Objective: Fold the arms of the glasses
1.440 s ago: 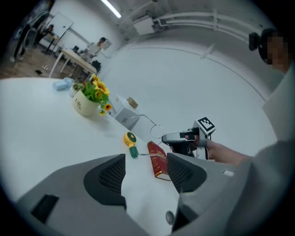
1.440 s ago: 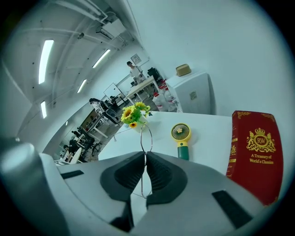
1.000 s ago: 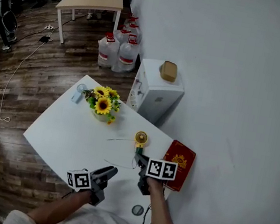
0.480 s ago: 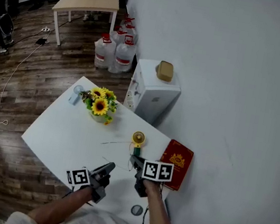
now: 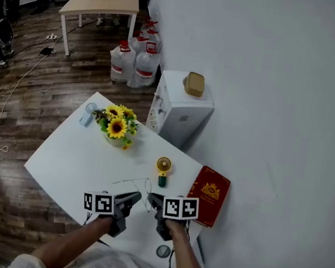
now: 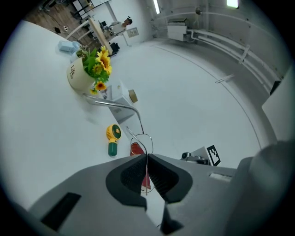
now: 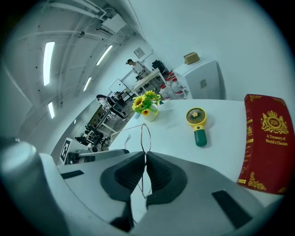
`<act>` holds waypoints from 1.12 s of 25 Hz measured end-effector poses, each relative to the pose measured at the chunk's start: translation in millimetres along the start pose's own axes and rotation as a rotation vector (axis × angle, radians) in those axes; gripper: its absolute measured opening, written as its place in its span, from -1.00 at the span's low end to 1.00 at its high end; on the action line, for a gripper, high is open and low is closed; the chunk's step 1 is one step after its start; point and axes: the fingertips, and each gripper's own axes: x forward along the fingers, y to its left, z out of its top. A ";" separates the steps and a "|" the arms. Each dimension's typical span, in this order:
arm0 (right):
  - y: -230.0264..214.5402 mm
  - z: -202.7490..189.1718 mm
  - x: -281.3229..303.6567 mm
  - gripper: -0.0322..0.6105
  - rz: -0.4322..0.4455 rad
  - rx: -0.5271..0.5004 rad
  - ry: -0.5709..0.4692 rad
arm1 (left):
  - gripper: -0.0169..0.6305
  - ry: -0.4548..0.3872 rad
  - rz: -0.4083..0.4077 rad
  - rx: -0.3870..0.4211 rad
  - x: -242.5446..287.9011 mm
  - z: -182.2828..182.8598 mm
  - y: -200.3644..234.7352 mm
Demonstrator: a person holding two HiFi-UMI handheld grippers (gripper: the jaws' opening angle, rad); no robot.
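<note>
Left gripper (image 6: 146,156) first: its jaws are pressed together on a thin wire of the glasses (image 6: 138,120), the metal line running straight down between the pads. The right gripper (image 7: 145,156) is clamped as well, pinching the rim of a lens, with the loop of that rim standing up just past its tips.

Here is the change. A second ago the left gripper sits low and off to the side, well apart from its partner, and only the right one is at the glasses. Now, in the head view, the left gripper (image 5: 132,198) is tucked in nose to nose with the right gripper (image 5: 153,199), and it has a bite on the frame. So it is two grips now, not one.

The glasses sit between the two tools over the near part of the white table (image 5: 68,151), looking lifted clear of it. One arm (image 6: 110,104) juts out sideways from the frame in the left gripper view, and a thin arm line also trails off in the right gripper view, so neither arm is folded yet.

My read: the frame is now steadied, and this is the set-up before any folding. One tool probably has to release and shift onto an arm to swing it in.

Further out, a yellow handheld fan (image 5: 164,166) lies beyond the glasses, a red book (image 5: 209,194) lies to its right, and a pot of sunflowers (image 5: 116,126) stands well back.
</note>
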 end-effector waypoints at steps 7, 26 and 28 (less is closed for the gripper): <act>8.7 -14.3 -2.6 -0.84 0.023 -0.013 0.033 | -0.91 0.049 -0.007 -0.018 5.5 -10.7 -2.0; 12.4 -21.1 -11.0 -0.84 0.047 0.008 0.036 | -0.51 0.088 -0.105 0.095 -4.8 -21.7 -26.4; 10.9 -20.1 -9.9 -0.84 0.045 0.006 0.038 | -0.49 0.089 -0.103 0.110 -9.8 -22.6 -23.4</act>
